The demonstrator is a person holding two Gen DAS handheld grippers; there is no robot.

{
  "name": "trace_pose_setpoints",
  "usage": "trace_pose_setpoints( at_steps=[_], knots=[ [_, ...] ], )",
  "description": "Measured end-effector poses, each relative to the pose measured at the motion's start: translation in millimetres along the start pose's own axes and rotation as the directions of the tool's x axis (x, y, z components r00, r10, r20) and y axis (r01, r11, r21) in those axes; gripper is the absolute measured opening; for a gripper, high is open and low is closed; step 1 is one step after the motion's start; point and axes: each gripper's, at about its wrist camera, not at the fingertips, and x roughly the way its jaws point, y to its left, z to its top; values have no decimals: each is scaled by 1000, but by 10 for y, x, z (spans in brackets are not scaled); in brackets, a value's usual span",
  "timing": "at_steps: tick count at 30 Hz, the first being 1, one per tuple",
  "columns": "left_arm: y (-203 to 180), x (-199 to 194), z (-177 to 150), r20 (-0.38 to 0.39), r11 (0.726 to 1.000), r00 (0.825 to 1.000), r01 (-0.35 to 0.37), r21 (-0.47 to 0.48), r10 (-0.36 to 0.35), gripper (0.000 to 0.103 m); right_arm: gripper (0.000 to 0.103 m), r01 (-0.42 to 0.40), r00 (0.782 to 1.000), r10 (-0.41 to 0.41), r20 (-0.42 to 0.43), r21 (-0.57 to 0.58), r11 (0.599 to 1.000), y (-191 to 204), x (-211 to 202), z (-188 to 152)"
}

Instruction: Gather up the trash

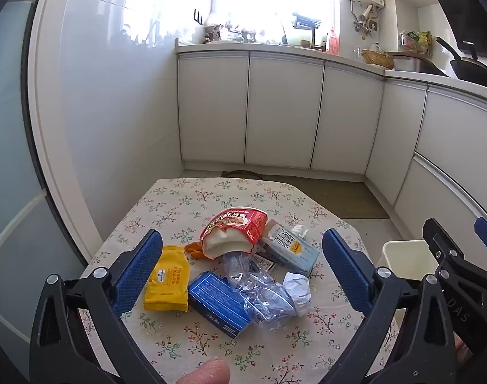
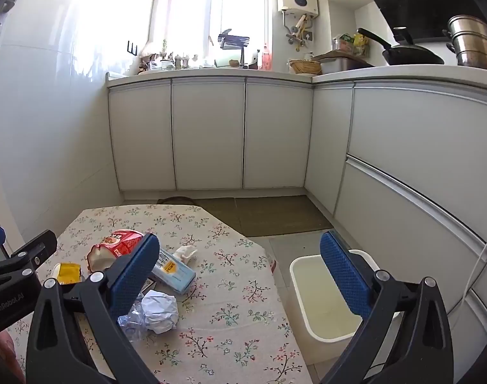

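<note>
Left wrist view: left gripper [image 1: 241, 264] hangs fingers spread wide over the trash pile [image 1: 243, 268] mid-desk [image 1: 179, 204], gripping nothing. Right gripper [image 2: 240, 275] gapes too, empty, above the desk edge, white bin [image 2: 323, 300] on the floor just beside.

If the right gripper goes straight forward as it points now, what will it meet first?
Probably nothing on the table: the right gripper, open, points past the table edge, between the crumpled paper and white bin, toward the floor.

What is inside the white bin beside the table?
The white bin looks empty: only bare pale floor and walls show. The right gripper's finger covers its far right corner, so that part stays unseen.
</note>
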Motion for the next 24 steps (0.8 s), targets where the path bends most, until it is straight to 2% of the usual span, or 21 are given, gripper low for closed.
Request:
trace_pose_setpoints(
  at_steps=[24],
  knots=[
    [87,111,-49,-11,1000,1000,9,-3,-9,96,98,3,1000,-3,5,3,1000,-4,15,17]
  ],
)
